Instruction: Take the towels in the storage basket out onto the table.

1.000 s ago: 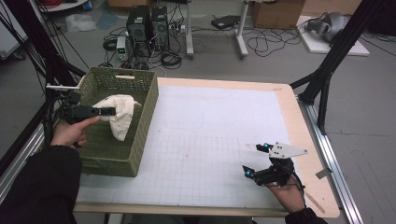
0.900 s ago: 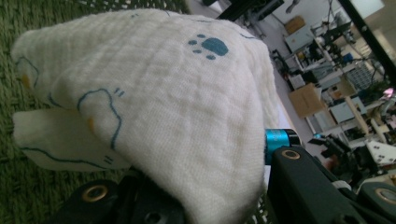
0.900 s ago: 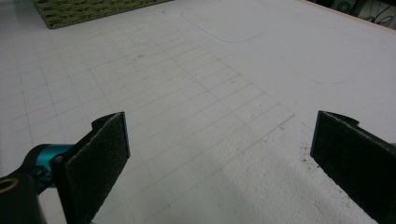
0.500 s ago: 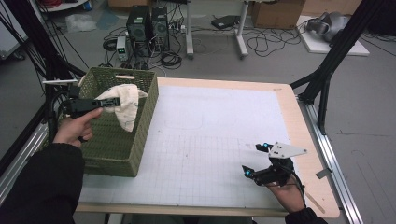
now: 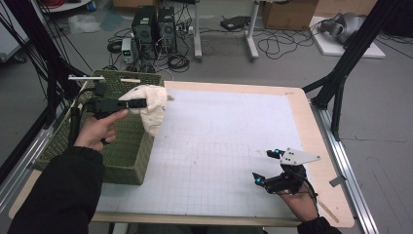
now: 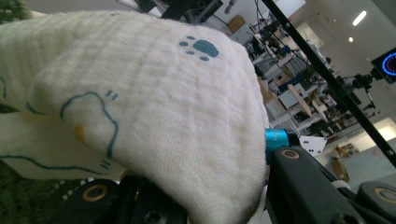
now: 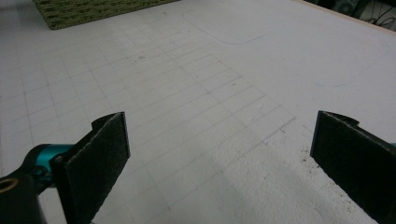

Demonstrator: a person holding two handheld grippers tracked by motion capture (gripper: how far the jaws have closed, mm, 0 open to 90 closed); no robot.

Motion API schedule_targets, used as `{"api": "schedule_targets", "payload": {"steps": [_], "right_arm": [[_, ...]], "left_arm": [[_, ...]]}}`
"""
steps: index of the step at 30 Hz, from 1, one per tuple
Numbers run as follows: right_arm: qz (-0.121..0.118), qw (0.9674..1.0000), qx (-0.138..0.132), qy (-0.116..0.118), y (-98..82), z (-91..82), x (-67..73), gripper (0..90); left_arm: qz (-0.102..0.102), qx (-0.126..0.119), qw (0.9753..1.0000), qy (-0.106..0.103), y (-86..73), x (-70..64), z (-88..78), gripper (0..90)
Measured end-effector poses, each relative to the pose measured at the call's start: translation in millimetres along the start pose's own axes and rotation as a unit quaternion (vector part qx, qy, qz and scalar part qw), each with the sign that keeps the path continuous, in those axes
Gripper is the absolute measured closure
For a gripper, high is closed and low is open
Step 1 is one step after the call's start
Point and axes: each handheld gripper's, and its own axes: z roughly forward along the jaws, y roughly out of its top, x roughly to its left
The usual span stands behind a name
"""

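Two grippers are recorded: the left gripper (image 5: 139, 103) is clamped on a white printed cloth (image 5: 153, 107), held above the right rim of the green woven basket (image 5: 124, 156); the right gripper (image 5: 266, 165) is rested wide open and unladen on the white gridded mat (image 5: 219, 136).

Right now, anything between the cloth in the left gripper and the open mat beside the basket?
Nothing visible. The left gripper holds the cloth up at the basket rim, its lower edge hanging past the right wall. The white mat beside it is bare; the right gripper sits at the near right.
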Motion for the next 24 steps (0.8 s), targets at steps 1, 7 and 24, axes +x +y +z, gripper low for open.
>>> {"api": "schedule_targets", "payload": {"steps": [1,7,24], "right_arm": [[-0.001,1.0,0.0,0.0,0.0,0.1,0.0,3.7],[-0.002,1.0,-0.002,0.001,0.7,0.7,0.3,3.7],[-0.004,1.0,-0.003,0.008,2.2,0.5,2.6,3.7]], "left_arm": [[0.003,0.001,1.0,-0.003,0.5,-3.0,4.2,77.2],[0.016,0.034,0.9993,-0.005,-1.9,-18.4,33.1,77.1],[0.055,0.151,0.9857,0.051,-38.6,-36.9,123.9,76.6]]}}
